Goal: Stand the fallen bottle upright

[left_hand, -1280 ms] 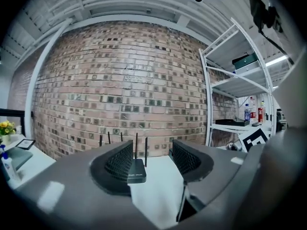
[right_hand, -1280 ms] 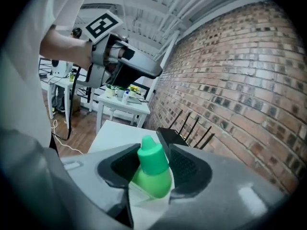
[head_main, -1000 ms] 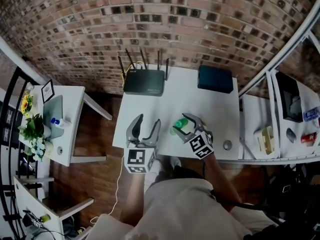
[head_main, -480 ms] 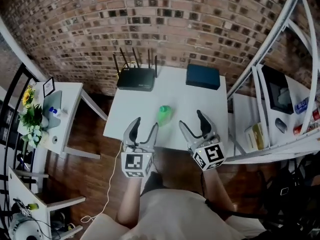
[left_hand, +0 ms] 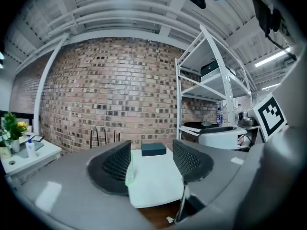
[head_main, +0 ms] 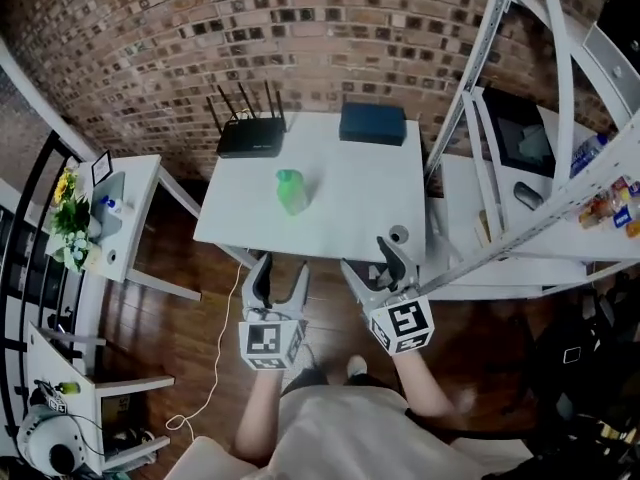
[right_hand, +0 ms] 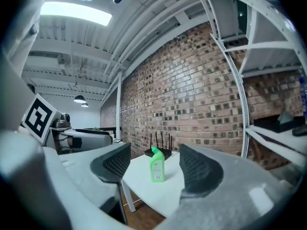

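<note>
Bottle: a green bottle [head_main: 291,190] is seen standing upright on the white table [head_main: 350,213], a little left of the tabletop's middle, with its angled neck on top and a pale label on its side. It is touched by neither gripper.

Left gripper: the left gripper [head_main: 282,271] is held level, short of the table's near edge and over the wooden floor [head_main: 180,308]. Its jaws are spread wide and nothing is gripped. In the left gripper view only the tabletop is framed between them, and a green sliver beside the left jaw is probably the bottle.

Right gripper: the right gripper [head_main: 372,262] is held beside the left one, near the table's front right corner. Its jaws have just been opening and are now parted as wide as they go. Nothing is caught between the pads. In the right gripper view the bottle is framed in the gap, but well beyond the fingertips.

Table, far edge: a black router [head_main: 248,138] with upright antennas and a dark flat box [head_main: 372,125] are set against the brick wall [head_main: 300,28].

Table, near right corner: a small round object [head_main: 398,234] is seen; what it is cannot be made out.

Surroundings: a white metal shelf rack [head_main: 480,98] is placed to the right of the table, and a small side table [head_main: 135,228] with flowers [head_main: 72,243] to the left.
</note>
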Motion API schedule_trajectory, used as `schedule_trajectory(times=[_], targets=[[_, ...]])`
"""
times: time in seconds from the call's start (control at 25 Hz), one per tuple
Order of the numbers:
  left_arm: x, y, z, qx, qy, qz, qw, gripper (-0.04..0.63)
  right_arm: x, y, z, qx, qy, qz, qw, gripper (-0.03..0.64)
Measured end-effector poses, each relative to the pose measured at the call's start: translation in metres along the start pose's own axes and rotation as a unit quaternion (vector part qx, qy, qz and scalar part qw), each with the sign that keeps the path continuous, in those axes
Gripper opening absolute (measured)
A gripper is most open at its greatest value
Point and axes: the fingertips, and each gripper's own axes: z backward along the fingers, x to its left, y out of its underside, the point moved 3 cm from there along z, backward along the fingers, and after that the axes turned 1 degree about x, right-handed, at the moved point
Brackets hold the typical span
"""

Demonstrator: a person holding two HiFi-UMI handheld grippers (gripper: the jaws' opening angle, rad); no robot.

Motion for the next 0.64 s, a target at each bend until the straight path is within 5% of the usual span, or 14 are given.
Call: schedule_trajectory(times=[0.16, 0.28, 0.64], targets=[[-0.008, -0.015, 0.006, -0.028, 0.021, -0.019, 0.9992, 0.282, 0.008, -0.033, 0.016, -0.047, 0.026, 0.048, 0.997, 0.298], [-0.009, -0.024, 0.016, -0.031, 0.033, -0.028, 0.9986, 0.282, 0.008, -0.036, 0.016, -0.054, 0.044, 0.026, 0.997, 0.298], [0.046, -0.028, 0.056, -0.04, -0.035, -0.043, 0.9977, 0.291, 0.049, -0.034, -0.004, -0.041, 0.023, 0.029, 0.998, 0.289]])
